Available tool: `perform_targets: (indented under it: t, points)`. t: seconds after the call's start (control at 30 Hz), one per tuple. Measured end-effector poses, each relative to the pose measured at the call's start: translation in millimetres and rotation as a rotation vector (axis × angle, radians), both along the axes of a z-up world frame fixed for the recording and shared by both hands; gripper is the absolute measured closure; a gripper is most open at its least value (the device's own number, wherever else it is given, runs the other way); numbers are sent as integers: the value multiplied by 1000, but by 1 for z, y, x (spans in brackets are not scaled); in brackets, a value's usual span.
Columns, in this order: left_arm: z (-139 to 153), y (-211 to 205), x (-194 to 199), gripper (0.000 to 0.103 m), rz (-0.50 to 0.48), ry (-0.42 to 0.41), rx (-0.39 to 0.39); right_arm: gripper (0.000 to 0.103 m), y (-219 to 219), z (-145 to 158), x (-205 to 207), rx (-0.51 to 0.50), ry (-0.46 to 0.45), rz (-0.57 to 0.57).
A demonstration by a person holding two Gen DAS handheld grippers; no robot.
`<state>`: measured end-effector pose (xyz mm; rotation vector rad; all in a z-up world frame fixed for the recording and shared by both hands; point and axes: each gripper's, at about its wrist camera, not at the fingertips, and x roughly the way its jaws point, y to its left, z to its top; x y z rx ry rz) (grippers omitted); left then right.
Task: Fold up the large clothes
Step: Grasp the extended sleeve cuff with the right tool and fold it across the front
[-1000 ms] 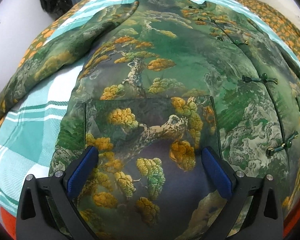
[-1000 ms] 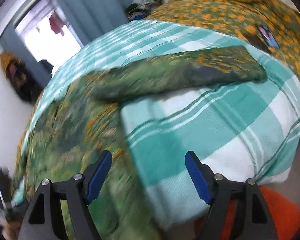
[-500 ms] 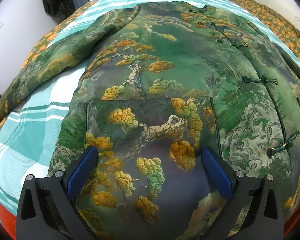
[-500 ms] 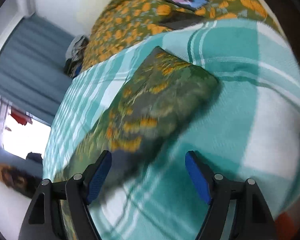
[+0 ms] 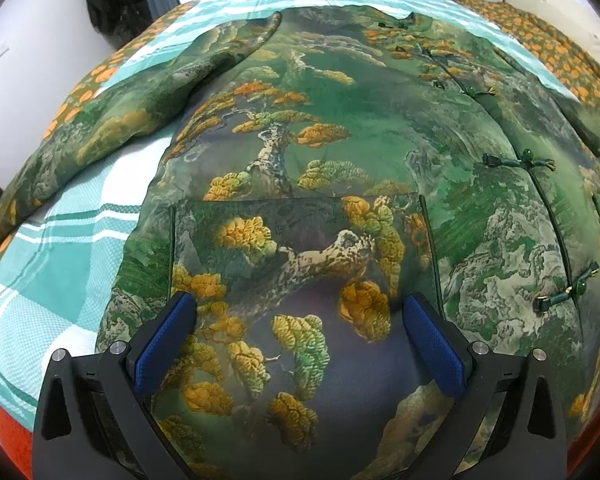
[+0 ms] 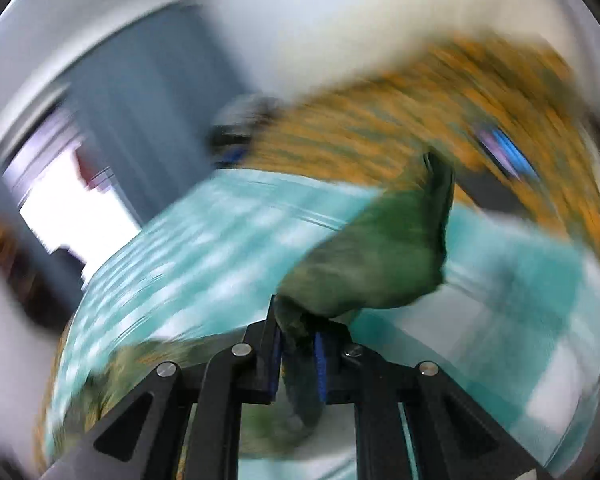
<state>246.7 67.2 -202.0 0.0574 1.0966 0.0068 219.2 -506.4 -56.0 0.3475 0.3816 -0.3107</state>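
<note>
Where half a second ago right gripper (image 6: pixel 296 350) hung wide above jacket sleeve (image 6: pixel 384 256), fingers (image 6: pixel 320 360) now pinch sleeve end, lifted off bed (image 6: pixel 204 248); view blurred. Left gripper (image 5: pixel 298 334) unchanged, fingers (image 5: pixel 162 344) wide, empty, above jacket (image 5: pixel 340 160) spread flat on bed. Judgement: sleeve fold across jacket body starting.
</note>
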Motion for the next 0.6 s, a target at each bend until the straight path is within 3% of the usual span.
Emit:
perform_targets:
  t: [0.07,0.17,0.27,0.37,0.43,0.47,0.6]
  points:
    - [1,1,1,0,2,8,-7,89,57,24,3,-118,-28,139]
    - [5,3,1,1,-3,22,-27,89,138,33,6,-224,-17,324]
    - [9,8,-1,1,-3,37,-48,90,207,13,14,-282,52,454]
    - [14,10,-5,1,4,48,-64,83,258,-25,19,-299,169,533]
    - [17,11,-8,1,4,55,-72,49,286,-58,17,-268,283,611]
    - [19,12,-9,1,4,55,-76,43,291,-71,13,-250,314,639]
    - [31,14,-14,1,11,42,-94,42,304,-100,-21,-264,381,719]
